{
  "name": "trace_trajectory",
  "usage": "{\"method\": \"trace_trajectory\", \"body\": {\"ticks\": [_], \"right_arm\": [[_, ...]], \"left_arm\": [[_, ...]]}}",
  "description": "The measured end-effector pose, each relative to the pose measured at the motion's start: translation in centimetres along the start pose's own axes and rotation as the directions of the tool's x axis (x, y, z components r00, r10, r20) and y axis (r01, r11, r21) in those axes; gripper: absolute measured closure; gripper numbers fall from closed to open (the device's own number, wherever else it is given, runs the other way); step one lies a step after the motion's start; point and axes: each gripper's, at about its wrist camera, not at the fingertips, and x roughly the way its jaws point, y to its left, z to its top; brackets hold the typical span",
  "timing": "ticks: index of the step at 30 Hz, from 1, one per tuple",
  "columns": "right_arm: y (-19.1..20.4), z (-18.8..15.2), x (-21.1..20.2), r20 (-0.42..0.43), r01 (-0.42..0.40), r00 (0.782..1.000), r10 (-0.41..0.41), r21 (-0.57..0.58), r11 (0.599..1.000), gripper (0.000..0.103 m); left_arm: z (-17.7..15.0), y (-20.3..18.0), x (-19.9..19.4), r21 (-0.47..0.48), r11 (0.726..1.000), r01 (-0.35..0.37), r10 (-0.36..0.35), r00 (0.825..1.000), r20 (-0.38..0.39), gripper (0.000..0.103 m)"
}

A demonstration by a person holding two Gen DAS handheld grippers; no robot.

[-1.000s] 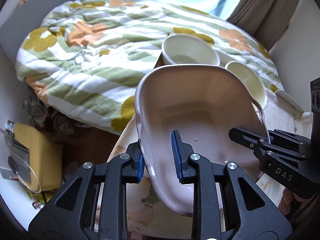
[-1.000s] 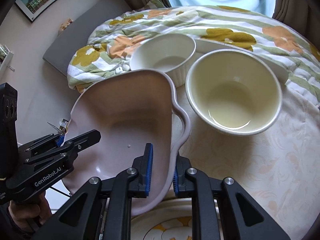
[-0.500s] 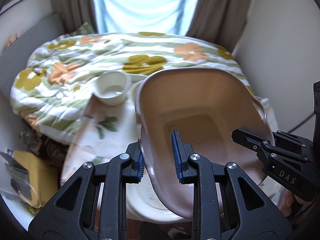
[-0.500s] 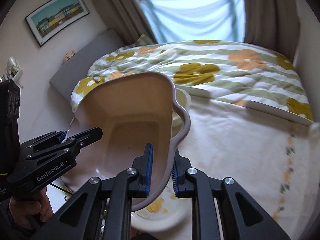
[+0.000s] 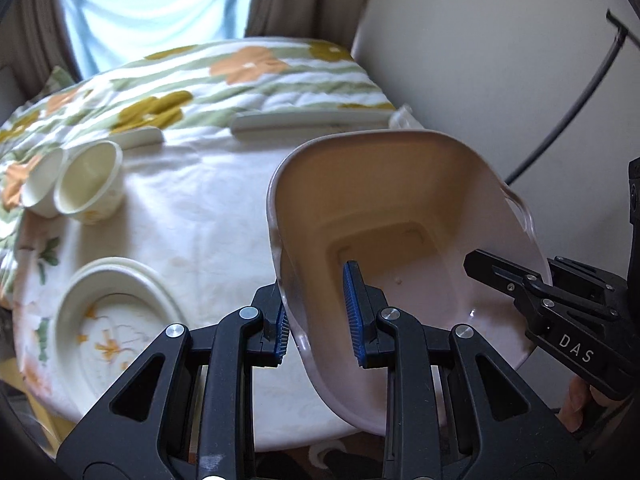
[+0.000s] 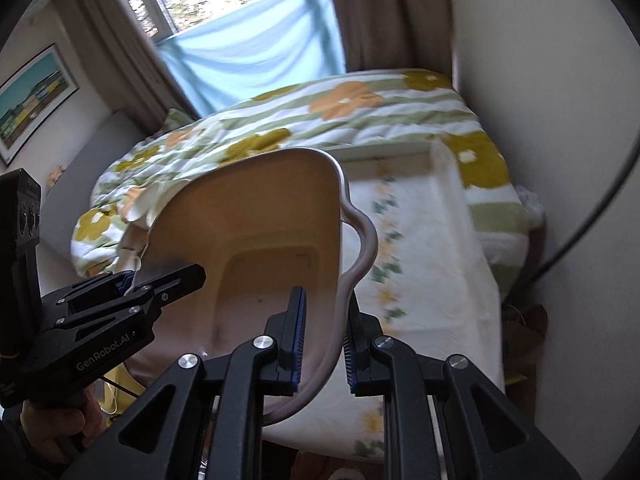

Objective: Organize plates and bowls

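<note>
— What have I got in hand?

— A pale pink dish (image 5: 400, 216) with a squarish well and looped handle, tilted, filling the right half of my left view. My left gripper (image 5: 318, 316) and right gripper (image 6: 322, 336) each pinch an opposite rim, lifted off the cloth.

— The other pieces?

— Two cream bowls (image 5: 86, 184) touch side by side at the left edge. A cream plate (image 5: 104, 320) with orange flowers lies flat at lower left, well apart from them.
</note>
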Motion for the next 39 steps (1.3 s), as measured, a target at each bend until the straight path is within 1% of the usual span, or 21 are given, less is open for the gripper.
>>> {"method": "trace_trajectory", "body": {"ticks": [2,6,9,12,18,20,25,26,29,30,31,32,33,34,39], "right_arm": [[-1.3,-0.5,1.1,-0.011,0.014,1.0,-0.014,0.027,1.0,0.087],[-3.5,-1.9,3.3,-0.029,0.042,0.999,-0.04,0.056,0.998,0.087],[-4.5,-2.8,4.7,-0.028,0.05,0.998,-0.048,0.065,0.997,0.087],[-5.1,-3.4,5.1,-0.018,0.058,0.998,-0.057,0.062,0.996,0.087],[-6.1,-4.0,6.1,-0.019,0.049,0.999,-0.048,0.069,0.996,0.087],[-6.3,-4.1,6.2,-0.018,0.044,0.999,-0.043,0.076,0.996,0.087],[-6.8,-4.2,6.4,-0.018,0.023,1.0,-0.021,0.114,0.993,0.087],[-7.0,-4.3,6.4,-0.019,0.016,1.0,-0.014,0.122,0.992,0.087],[-7.2,-4.3,6.6,-0.023,0.001,1.0,0.003,0.148,0.989,0.087],[-7.3,-4.3,6.5,-0.02,-0.005,1.0,0.008,0.156,0.988,0.086],[-7.4,-4.3,6.5,-0.012,-0.013,1.0,0.015,0.162,0.987,0.077],[-7.4,-4.3,6.3,-0.001,-0.019,1.0,0.019,0.169,0.985,0.063],[-7.5,-4.3,6.2,0.007,-0.019,1.0,0.018,0.175,0.984,0.056],[-7.6,-4.3,6.1,0.016,-0.023,1.0,0.021,0.183,0.983,0.051],[-7.9,-4.3,5.3,0.042,-0.04,0.999,0.032,0.203,0.978,0.051]], "left_arm": [[-0.5,-1.1,2.2,0.01,1.0,0.012,-0.012,1.0,-0.025,0.082],[-1.2,-1.8,6.2,0.017,1.0,0.024,-0.023,0.998,-0.063,0.082],[-1.7,-1.7,8.1,0.014,1.0,0.028,-0.027,0.997,-0.075,0.082],[-2.0,-1.3,9.6,0.012,1.0,0.028,-0.027,0.996,-0.087,0.082],[-2.2,-1.0,10.5,0.036,0.999,0.012,-0.009,0.997,-0.081,0.082],[-2.3,-1.1,10.3,0.053,0.999,-0.01,0.014,0.997,-0.072,0.082],[-2.4,-1.5,10.8,0.084,0.994,-0.074,0.082,0.992,-0.093,0.081],[-2.4,-1.5,10.8,0.085,0.993,-0.077,0.086,0.991,-0.098,0.081],[-2.6,-1.2,10.8,0.069,0.996,-0.06,0.067,0.992,-0.109,0.081],[-2.6,-1.1,10.9,0.067,0.996,-0.06,0.067,0.992,-0.111,0.081],[-2.6,-1.1,11.0,0.069,0.996,-0.063,0.07,0.991,-0.115,0.081],[-2.6,-1.1,11.0,0.072,0.995,-0.068,0.076,0.99,-0.117,0.081],[-2.7,-1.1,11.0,0.074,0.995,-0.068,0.077,0.99,-0.12,0.081],[-2.7,-1.1,11.0,0.075,0.995,-0.067,0.076,0.99,-0.121,0.081],[-3.0,-1.1,10.9,0.079,0.994,-0.07,0.08,0.989,-0.126,0.08]]}}
